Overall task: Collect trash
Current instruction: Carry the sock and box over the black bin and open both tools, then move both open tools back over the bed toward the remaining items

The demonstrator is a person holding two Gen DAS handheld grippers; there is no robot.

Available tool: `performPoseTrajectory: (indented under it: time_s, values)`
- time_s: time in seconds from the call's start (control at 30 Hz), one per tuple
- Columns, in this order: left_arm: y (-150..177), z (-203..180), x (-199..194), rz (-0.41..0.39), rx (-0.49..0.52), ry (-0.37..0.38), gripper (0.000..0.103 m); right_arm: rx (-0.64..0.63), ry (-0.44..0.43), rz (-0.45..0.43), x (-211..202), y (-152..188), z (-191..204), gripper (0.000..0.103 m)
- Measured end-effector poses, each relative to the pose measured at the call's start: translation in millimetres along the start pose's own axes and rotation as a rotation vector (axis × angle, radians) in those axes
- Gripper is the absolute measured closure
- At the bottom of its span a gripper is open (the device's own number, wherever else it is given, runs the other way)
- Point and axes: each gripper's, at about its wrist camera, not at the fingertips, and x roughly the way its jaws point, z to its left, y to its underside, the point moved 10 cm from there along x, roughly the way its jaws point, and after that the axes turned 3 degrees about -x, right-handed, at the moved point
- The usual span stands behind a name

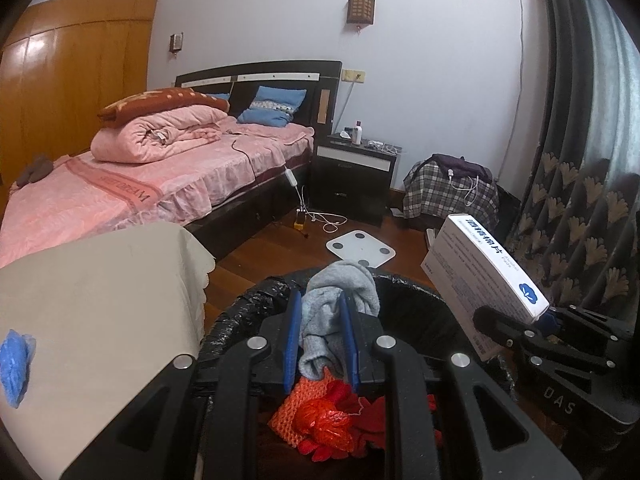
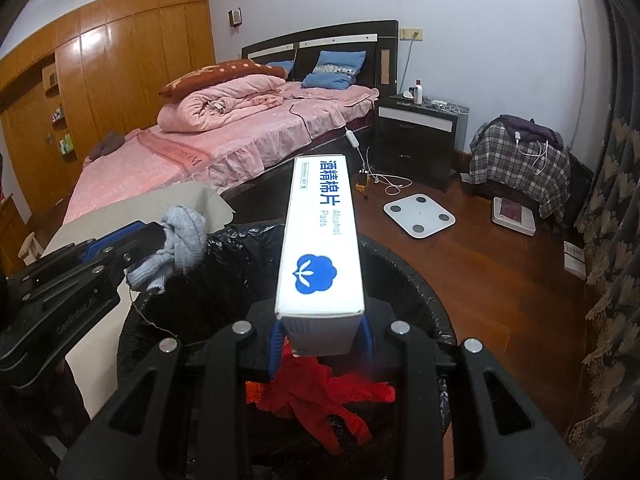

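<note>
1. One trash bin (image 2: 408, 280), lined with a black bag (image 1: 240, 304), sits under both of my hand-held grippers.
2. Bin contents: a heap of red cloth (image 2: 320, 396) and one orange-red mesh net (image 1: 320, 420). I cannot count the red pieces apart.
3. My left hand-held gripper (image 1: 320, 340) is clamped on one grey sock (image 1: 340, 292), blue pads pressing on both sides. The sock hangs above the bin opening, at 9 o'clock in the right wrist view.
4. My right hand-held gripper (image 2: 320, 340) is clamped on the near end of one white box (image 2: 320, 240) printed "Alcohol Pads". The box points away from me over the bin, at 3 o'clock in the left wrist view.
5. One surface (image 1: 100, 280) under a cream cloth stands just beside the bin at 9 o'clock. One crumpled blue item (image 1: 16, 364) lies on it.
6. Floor, 12 to 1 o'clock: one white scale (image 2: 419, 215).
7. One bed (image 2: 200, 160) at 11 o'clock, carrying two blue pillows (image 2: 336, 68) and a folded pink quilt (image 2: 216, 108).
8. One dark nightstand (image 2: 416, 136) beside the bed.
</note>
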Motion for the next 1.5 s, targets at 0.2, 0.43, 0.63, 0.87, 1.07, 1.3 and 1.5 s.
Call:
performPoseTrajectory:
  time_s: [0.2, 0.43, 0.63, 0.87, 1.07, 1.3, 1.5]
  values:
    - [1.1, 0.6, 4.3, 0.014, -0.008, 0.017, 0.081, -0.013, 0.005, 0.008, 5.3, 3.9, 0.9, 0.069]
    - [-3.7, 16.7, -4.5, -0.013, -0.021, -0.014, 0.052, -0.006, 0.042, -0.011, 1.6, 4.2, -4.6, 0.02]
    - [-6.7, 37.6, -18.4, -0.042, -0.054, -0.052, 0.023, 0.015, 0.035, -0.041, -6.3, 1.7, -2.5, 0.006]
    - [-10.3, 49.4, -34.1, -0.064, -0.048, -0.085, 0.006, 0.006, 0.022, -0.043, -10.5, -2.5, 9.0, 0.006]
    - [-11.2, 64.0, -54.7, -0.083, -0.053, -0.114, 0.006, -0.002, 0.017, -0.056, -17.5, -7.7, 20.1, 0.006]
    - [-9.1, 99.3, -88.3, -0.115, -0.059, -0.182, 0.006, -0.037, -0.011, -0.067, -25.0, -13.9, 47.2, 0.005]
    - [-2.6, 141.2, -116.9, -0.128, -0.08, -0.255, 0.006, -0.089, -0.067, -0.075, -28.7, -21.5, 90.5, 0.005]
